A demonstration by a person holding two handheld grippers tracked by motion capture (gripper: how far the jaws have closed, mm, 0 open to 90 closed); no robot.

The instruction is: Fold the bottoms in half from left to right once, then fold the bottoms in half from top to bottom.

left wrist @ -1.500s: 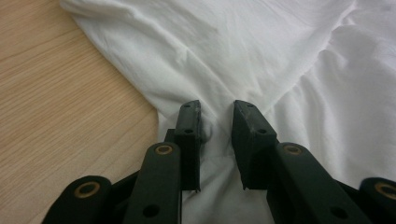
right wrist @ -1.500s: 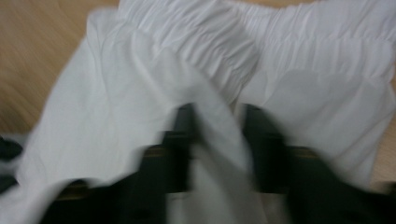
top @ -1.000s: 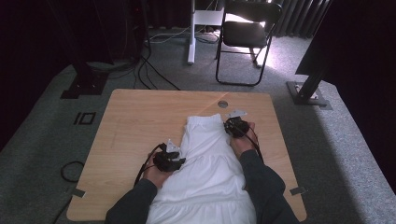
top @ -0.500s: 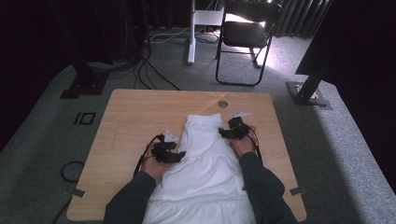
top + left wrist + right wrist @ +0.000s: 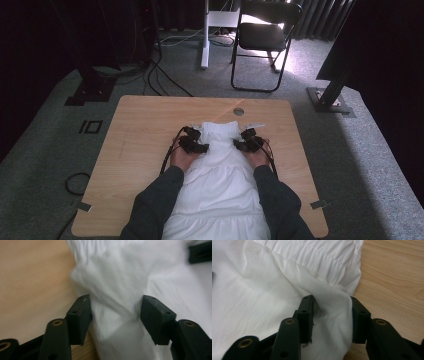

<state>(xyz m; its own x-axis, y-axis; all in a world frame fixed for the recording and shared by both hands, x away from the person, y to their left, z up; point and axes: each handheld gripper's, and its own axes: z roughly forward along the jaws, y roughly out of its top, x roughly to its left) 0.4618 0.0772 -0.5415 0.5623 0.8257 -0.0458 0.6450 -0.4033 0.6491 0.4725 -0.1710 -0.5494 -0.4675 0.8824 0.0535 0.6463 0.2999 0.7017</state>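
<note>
Garment: a white gathered dress lay flat on the wooden bench, its shirred top edge just ahead of both grippers and its skirt running back toward the person.
Left gripper: the left gripper sat at the dress's left side just below the shirring; a raised fold of cloth stood between its jaws, which had just been opening and showed a gap on the right side (so released rather than clenched, as I read it).
Right gripper: the right gripper sat at the opposite side edge; its jaws had just been closing, and in its own view both pressed a bunched ridge of the fabric, so it was grasping the dress.
Step in hand: probably taking hold of both sides near the top, ahead of a fold or a straightening pull.
Next move: the left gripper would need to close on its fold before either hand lifted, and both would need to move together to keep the cloth even.
</note>
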